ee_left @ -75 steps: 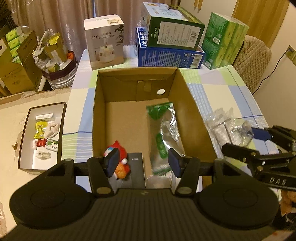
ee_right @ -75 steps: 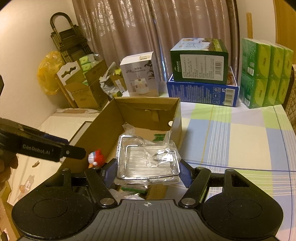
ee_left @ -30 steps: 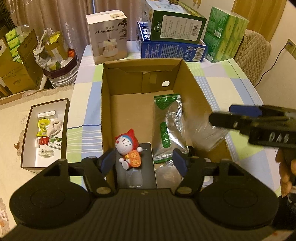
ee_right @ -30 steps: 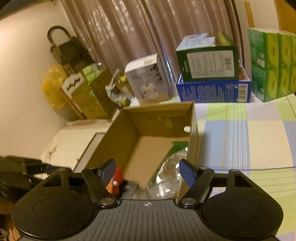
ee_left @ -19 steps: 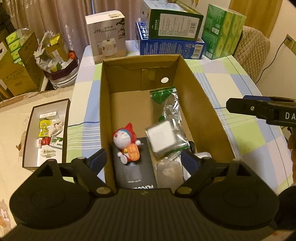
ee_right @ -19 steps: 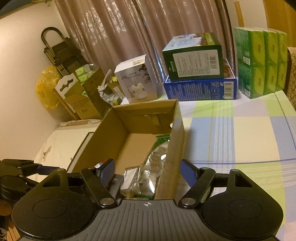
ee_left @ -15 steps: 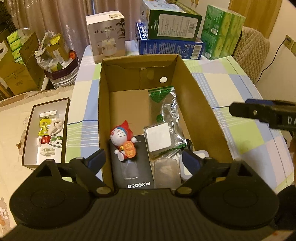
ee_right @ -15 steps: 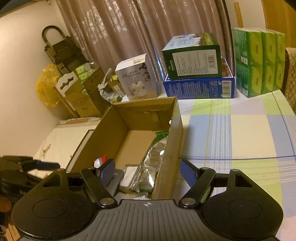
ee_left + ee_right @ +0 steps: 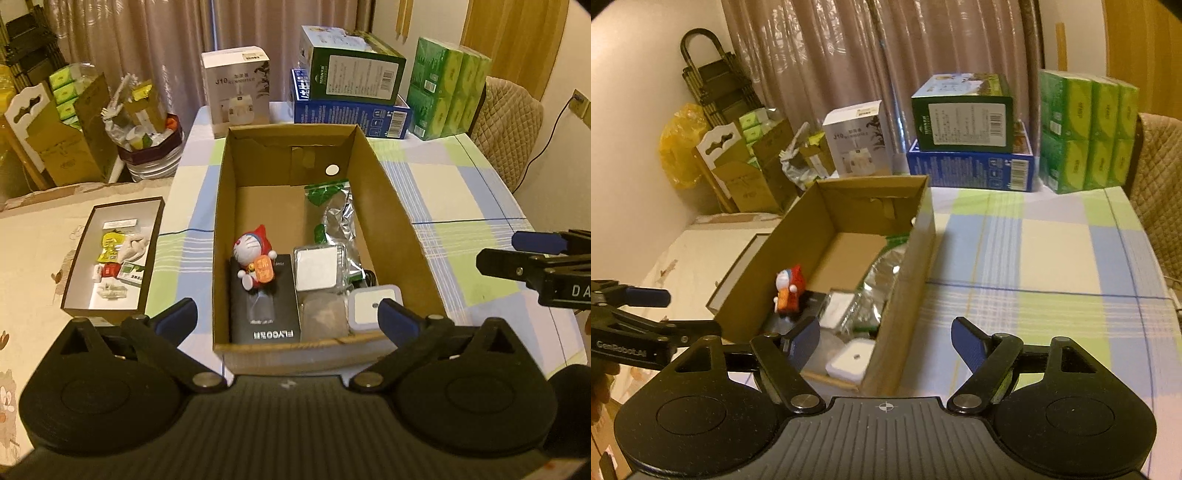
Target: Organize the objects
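a: why is everything bunched at the bottom end of the cardboard box [image 9: 399, 218] in the left wrist view?

b: my guess is that end sits closest to both claws, so it is the easy place to let go. the doraemon figure [image 9: 254, 258] lies on the black flyco box [image 9: 264, 317] at lower centre, the small wrapped white packet [image 9: 318, 271] rests just right of it on the long silver-and-green pouch [image 9: 334, 221], and the white square gadget [image 9: 371, 306] sits in the lower right corner. the upper half of the box floor is bare cardboard.

a: and the claws?

b: the left claw [image 9: 287, 320] is spread wide at the bottom of its frame, wider than the box end it hovers over, and holds nothing. the right claw [image 9: 885, 341] is spread too, empty, straddling the box's right wall in its own view, touching nothing that i can see. in the left wrist view it shows at the right edge, over the checked desk [image 9: 465, 192].

a: anything left to tidy?

b: the desk beside the box looks free of loose items; only the stacked blue and green cartons [image 9: 351, 92] and the white humidifier box [image 9: 238, 88] stand along the top. the sorting seems nearly finished.
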A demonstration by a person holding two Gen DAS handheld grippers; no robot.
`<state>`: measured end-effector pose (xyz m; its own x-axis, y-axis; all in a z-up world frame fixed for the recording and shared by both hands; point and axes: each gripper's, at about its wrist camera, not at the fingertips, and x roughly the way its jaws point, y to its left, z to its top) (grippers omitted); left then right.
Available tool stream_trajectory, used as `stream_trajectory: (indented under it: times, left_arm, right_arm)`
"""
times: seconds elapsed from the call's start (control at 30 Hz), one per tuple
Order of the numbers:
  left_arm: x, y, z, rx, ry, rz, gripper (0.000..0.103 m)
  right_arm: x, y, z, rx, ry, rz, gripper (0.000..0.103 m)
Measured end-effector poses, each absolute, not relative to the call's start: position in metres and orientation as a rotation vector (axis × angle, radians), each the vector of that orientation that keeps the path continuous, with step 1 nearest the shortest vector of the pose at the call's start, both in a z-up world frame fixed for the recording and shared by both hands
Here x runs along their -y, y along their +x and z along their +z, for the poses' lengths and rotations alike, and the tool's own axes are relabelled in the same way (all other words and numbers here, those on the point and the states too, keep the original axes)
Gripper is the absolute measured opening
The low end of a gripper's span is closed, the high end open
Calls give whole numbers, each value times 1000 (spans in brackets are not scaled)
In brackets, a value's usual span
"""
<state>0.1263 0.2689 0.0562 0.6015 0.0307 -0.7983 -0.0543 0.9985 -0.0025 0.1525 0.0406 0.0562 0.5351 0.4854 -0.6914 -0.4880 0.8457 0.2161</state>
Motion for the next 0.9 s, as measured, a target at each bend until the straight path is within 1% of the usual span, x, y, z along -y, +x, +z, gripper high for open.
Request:
stream_trajectory:
  times: [0.07, 0.17, 0.47, 0.9]
  left_arm:
    - [-265, 116, 59, -915, -22, 56, 102]
    - [-258, 101, 64, -886, -3, 70, 102]
    - [-240, 64, 71, -827, 12, 116, 102]
    - [-221, 32, 68, -810, -20, 112, 102]
  right_arm:
    - [-36, 146, 57, -820, -1, 567, 84]
    - [-30, 136, 58, -822, 5, 550, 89]
    - [-7, 115, 54, -837, 22, 500, 91]
    - [2, 81, 50, -807, -36, 482, 91]
